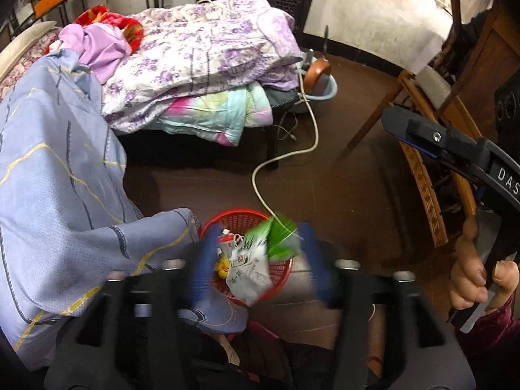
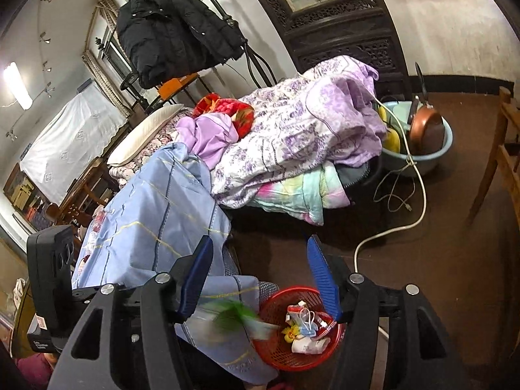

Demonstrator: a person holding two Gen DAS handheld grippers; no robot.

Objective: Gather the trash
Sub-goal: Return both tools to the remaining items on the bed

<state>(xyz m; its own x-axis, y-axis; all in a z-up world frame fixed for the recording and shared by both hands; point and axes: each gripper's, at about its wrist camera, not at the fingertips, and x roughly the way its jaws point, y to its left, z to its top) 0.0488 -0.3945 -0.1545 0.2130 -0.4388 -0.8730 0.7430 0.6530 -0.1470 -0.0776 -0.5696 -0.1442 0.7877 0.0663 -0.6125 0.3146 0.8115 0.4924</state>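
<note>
Trash first: a green-and-white wrapper (image 1: pixel 276 237) shows up blurred right over the red mesh basket (image 1: pixel 279 279), sitting between the blue fingers (image 1: pixel 208 253) of the left gripper (image 1: pixel 260 260) without either pad pressing on it. So that gripper is roughly half open and has hold of nothing. In the right wrist view the same wrapper (image 2: pixel 237 317) is a green smear just beside the basket's (image 2: pixel 276 354) rim. Inside the basket there's already a pile: white paper packets (image 1: pixel 250 276), something small and yellow (image 1: pixel 222 266), and a red-and-white carton (image 2: pixel 297 313).

The right gripper (image 2: pixel 260 273) hangs higher up, jaws about halfway apart with nothing between them, only floor and bedding behind. From the left wrist view you can see it off to the right (image 1: pixel 422 136), with a hand (image 1: pixel 477 276) wrapped round its handle.

The basket sits on the dark brown floor (image 1: pixel 341 178), touching a blue-grey sheet (image 1: pixel 58 169) that hangs off the bed. A white cable (image 1: pixel 282 159) snakes across the floor toward it. Further back, a purple floral quilt (image 1: pixel 201 55) is piled up, and a pale blue basin (image 2: pixel 432 149) holds a copper pan (image 2: pixel 425 130).
</note>
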